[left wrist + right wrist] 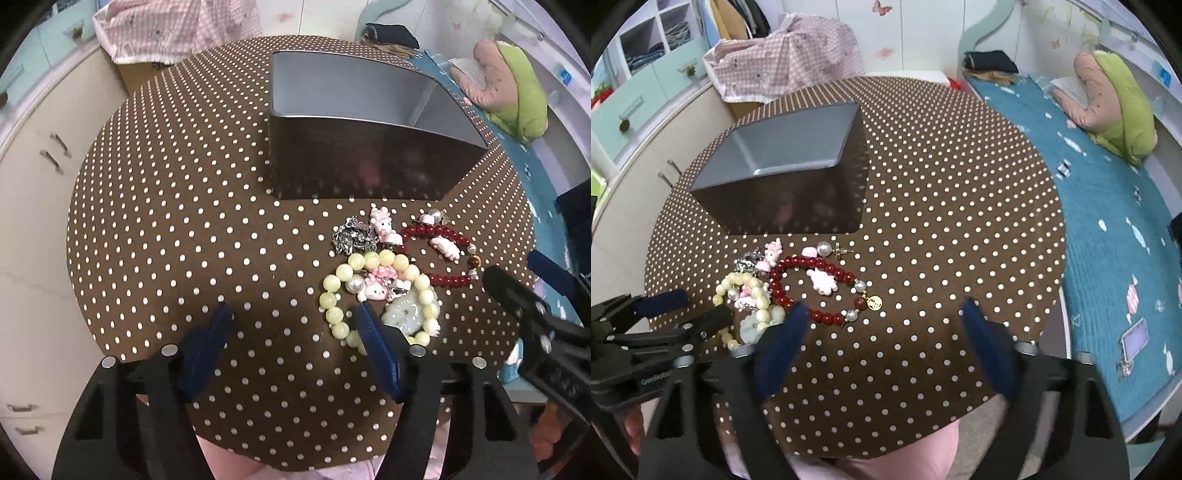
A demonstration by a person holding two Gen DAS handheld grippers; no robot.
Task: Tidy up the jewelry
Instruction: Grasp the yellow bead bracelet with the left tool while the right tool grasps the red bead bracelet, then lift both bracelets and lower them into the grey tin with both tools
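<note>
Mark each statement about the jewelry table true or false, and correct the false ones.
1. The metal box already holds the red bead bracelet. False: the bracelet lies on the polka-dot cloth, in front of the box.
2. The pale yellow-green bead bracelet lies beside the red one. True.
3. The left gripper is clamped on a bracelet. False: its jaws are apart, nothing pressed between them.
4. The right gripper holds nothing. True.
5. A gold charm hangs on the red bracelet. True.

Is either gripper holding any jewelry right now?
No. The left gripper and right gripper are both open, above the brown polka-dot tablecloth, gripping nothing.
</note>
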